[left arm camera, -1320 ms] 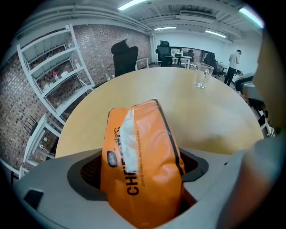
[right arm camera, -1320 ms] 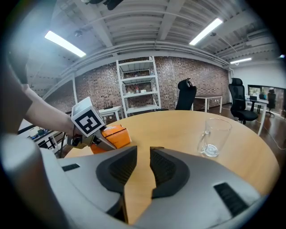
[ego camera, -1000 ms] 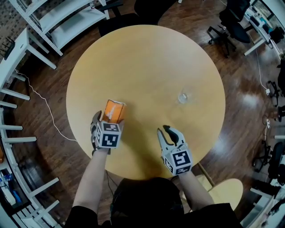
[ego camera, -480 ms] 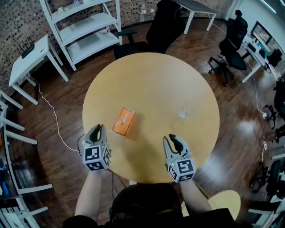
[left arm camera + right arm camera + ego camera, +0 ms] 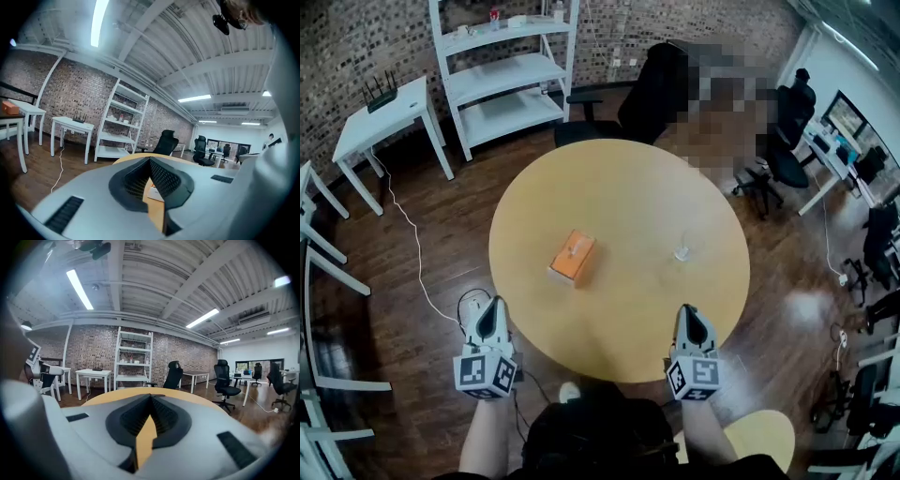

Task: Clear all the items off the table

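Head view: round wood table (image 5: 619, 178) on a dark plank floor (image 5: 422, 225). Brick wall (image 5: 337, 42) along the top w/ a white shelf unit (image 5: 511, 66), a small white desk (image 5: 389, 103) & a black office chair (image 5: 652, 89) just behind the table. More chairs at right, and a white cable (image 5: 411, 248) trails over the floor. Orange box (image 5: 572, 258) lies flat on the table left of centre; a clear glass (image 5: 682, 249) stands to its right, well apart from it. L gripper (image 5: 493, 305) is held just off the table's near-left rim, R gripper (image 5: 690, 311) over the near-right rim; neither touches an item. L gripper view: jaws have just been closing & now meet at the tips, nothing btwn them. Shelf unit, desk & brick wall show beyond, but the table is only a tan strip past the jaw housing. A pale sliver in the gap under the tips is too cut off to name. R gripper view: same here, jaws have just been closing, tips together, empty. The table rim arcs past the tips; box & glass are hidden behind the gripper body. The glass is faint even in head view, so its contents can't be told.
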The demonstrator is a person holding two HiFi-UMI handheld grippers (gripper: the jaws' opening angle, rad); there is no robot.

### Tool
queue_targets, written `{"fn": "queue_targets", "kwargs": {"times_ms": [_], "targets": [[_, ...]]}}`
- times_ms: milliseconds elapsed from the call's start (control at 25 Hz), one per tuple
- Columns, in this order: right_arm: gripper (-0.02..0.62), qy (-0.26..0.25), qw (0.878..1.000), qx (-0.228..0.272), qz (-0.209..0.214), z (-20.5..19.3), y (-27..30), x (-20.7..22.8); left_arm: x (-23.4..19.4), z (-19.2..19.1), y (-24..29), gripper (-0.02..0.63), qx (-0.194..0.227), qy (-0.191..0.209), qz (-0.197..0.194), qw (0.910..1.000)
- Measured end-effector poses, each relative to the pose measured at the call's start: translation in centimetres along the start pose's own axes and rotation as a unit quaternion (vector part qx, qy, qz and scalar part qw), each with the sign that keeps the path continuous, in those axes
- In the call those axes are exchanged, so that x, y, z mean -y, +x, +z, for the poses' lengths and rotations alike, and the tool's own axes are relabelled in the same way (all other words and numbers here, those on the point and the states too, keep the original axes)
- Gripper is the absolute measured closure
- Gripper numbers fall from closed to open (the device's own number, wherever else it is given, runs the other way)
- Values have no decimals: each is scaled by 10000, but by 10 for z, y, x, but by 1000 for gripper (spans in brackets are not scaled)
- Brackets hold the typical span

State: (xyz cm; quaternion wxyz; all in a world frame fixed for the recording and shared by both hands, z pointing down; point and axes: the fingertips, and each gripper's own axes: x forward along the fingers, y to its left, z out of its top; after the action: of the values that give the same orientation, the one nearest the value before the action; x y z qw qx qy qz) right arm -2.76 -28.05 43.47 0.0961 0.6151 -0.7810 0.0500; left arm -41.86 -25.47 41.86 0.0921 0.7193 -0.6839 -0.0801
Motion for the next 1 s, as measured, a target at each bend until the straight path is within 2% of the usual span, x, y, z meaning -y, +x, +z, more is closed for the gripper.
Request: {"fn": "queue_targets", "kwargs": {"times_ms": [240,560,760,1000], "targets": [[592,73,9990,391,179,13,-18,-17,14,7,-37,601,241,-7,-312,9992],[594,364,9962,695,378,25,-23,-22,6,11,-77,601,412,-25,-205,9989],[594,467,9951,849,204,29,-38,7,1,2,-91,601,412,-22,-140,9991],[594,817,9932,822,-57,19,-58,58,29,1,-76,601,439,-217,-220,9986]]}}
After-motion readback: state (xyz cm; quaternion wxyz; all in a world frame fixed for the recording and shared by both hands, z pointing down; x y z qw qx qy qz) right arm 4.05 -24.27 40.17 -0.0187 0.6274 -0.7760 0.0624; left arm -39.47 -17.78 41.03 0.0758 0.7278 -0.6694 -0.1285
